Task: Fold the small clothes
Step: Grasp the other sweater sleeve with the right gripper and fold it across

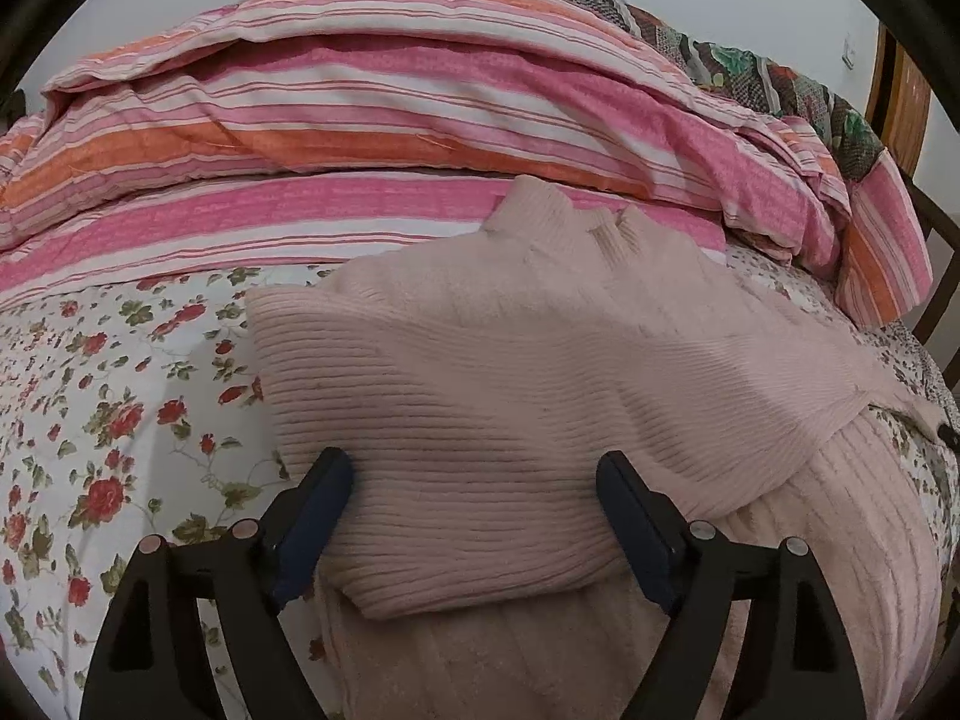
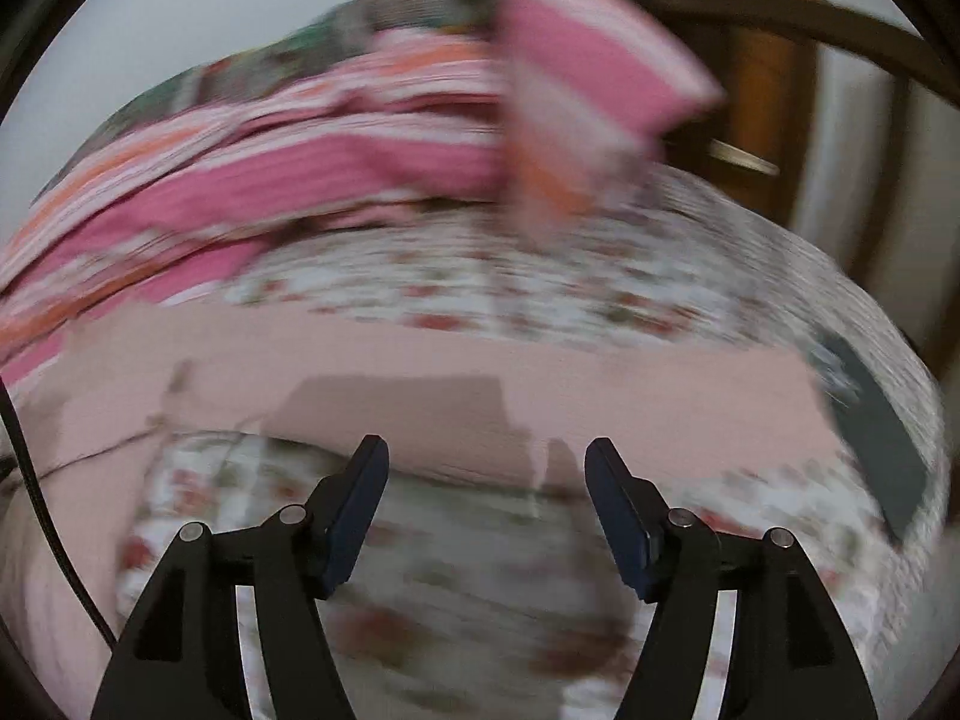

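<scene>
Right now the pink ribbed sweater point(image 1: 492, 384) lies on the bed's floral sheet point(image 1: 102, 396), partly folded: one ribbed panel is doubled over the body, collar end pointing toward the striped duvet point(image 1: 372, 120) bunched behind it, hem end running down under the left wrist camera. Long axis goes roughly from that duvet toward the left gripper point(image 1: 474, 480), skewed a bit to its right. Left jaws are spread wide, nothing held; they straddle the near edge of the folded panel, left finger at the panel's left edge where it meets the sheet, right finger over the knit. Contact vs. just hovering: cannot tell. Right gripper point(image 2: 486, 474) is heavily motion-blurred; jaws wide apart and empty, over sheet, with a pink band of the sweater point(image 2: 456, 360) stretched crosswise just beyond the tips, between them and the duvet point(image 2: 336, 174). Judgement: left is the nearer one to a graspable edge; the right looks to be heading for what may be a sleeve, so the next fold likely needs the right to pinch that band and carry it across the body.
</scene>
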The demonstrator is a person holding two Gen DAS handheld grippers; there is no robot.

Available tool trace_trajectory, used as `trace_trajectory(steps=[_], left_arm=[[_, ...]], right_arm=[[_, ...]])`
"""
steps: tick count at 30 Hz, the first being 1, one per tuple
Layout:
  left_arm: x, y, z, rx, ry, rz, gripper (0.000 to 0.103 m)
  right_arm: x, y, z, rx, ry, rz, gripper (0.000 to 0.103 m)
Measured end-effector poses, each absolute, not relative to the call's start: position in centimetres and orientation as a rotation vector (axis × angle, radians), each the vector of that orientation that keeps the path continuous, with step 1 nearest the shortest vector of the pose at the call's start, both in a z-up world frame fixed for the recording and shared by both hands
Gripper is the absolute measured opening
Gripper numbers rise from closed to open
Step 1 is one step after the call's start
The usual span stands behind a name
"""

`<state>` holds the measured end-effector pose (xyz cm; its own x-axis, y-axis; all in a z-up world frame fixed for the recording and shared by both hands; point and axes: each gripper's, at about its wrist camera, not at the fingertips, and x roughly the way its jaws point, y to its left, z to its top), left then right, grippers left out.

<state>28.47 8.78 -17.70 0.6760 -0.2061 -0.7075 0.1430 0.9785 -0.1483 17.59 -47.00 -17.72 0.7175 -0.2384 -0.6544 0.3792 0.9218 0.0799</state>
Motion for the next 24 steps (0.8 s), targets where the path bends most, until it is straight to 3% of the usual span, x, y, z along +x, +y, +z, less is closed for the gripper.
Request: trace_trajectory(steps=[6, 15, 17, 18, 19, 24], left_arm=[[28.6, 8.6, -17.8, -0.072, 0.807, -0.188, 0.083], [28.7, 8.5, -17.8, -0.069, 0.806, -0.188, 0.083], [28.7, 8.5, -17.7, -0.070, 0.806, -0.188, 0.083], [28.7, 8.4, -17.8, -0.067, 0.806, -0.187, 0.083], [28.8, 8.4, -17.8, -0.064, 0.806, -0.185, 0.083], [28.8, 8.6, -17.6, -0.084, 0.797, -0.196, 0.083]], right_arm=[[14.3, -53.6, -20.0, 0.334, 0.683, -0.380, 0.070], [17.5, -56.6, -19.5, 0.409, 0.654, -0.400, 0.068], [18.4, -56.1, -19.3, 0.355, 0.664, -0.436, 0.045], [18.8, -56.0, -19.3, 0.339, 0.674, -0.436, 0.017], [19.2, -55.8, -19.2, 0.334, 0.678, -0.424, 0.010], [19.8, -53.0, -16.4, 0.192, 0.645, -0.492, 0.009]])
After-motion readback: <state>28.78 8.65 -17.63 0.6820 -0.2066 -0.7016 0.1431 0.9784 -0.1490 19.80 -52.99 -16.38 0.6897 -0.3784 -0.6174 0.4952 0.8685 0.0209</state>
